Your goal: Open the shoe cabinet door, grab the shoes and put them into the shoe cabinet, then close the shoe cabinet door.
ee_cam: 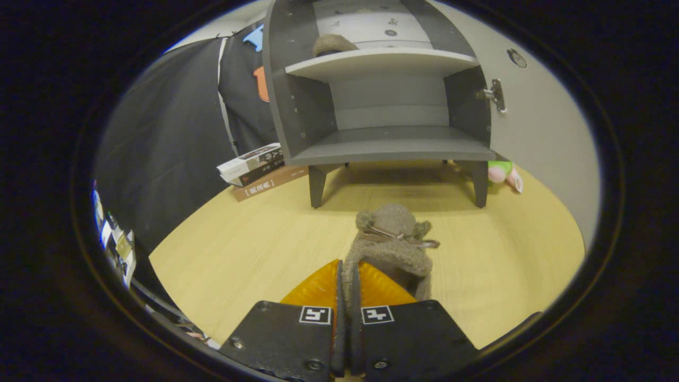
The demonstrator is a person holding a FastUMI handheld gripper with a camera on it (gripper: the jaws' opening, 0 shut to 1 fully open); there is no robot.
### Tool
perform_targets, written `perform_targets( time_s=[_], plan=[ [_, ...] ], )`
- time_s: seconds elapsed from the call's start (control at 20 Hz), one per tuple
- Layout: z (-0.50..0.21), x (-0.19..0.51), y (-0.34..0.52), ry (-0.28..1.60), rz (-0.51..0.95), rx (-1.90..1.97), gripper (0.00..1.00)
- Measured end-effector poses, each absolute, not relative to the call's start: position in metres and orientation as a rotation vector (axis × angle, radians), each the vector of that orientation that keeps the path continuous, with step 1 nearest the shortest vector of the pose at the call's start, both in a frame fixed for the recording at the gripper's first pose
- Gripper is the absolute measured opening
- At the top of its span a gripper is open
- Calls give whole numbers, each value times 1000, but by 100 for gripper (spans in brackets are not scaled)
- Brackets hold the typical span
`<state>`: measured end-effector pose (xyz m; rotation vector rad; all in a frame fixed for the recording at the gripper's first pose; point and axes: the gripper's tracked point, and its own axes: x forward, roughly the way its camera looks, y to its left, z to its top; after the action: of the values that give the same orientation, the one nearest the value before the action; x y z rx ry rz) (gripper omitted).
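Fuzzy brown wool marks the shoe (391, 244) pinched by its heel rim between the fingers of the tool (348, 289), which are pressed nearly together on it, toe pointing toward the cabinet (387, 143). The door (536, 127) stands swung open at the right, and another shoe (331, 45) already sits on the upper shelf. To my eye, the carry should stay level and high enough to clear the lower shelf's front edge above the desk (238, 244), then slide in deep before letting go.
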<state>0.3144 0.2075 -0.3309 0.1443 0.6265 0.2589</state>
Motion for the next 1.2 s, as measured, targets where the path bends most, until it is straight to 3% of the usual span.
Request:
perform_targets(
  time_s=[0.7, 1.2],
  plan=[
    [-70, 256, 213, 274, 477, 188, 7],
    [26, 346, 181, 274, 352, 35, 8]
  ],
)
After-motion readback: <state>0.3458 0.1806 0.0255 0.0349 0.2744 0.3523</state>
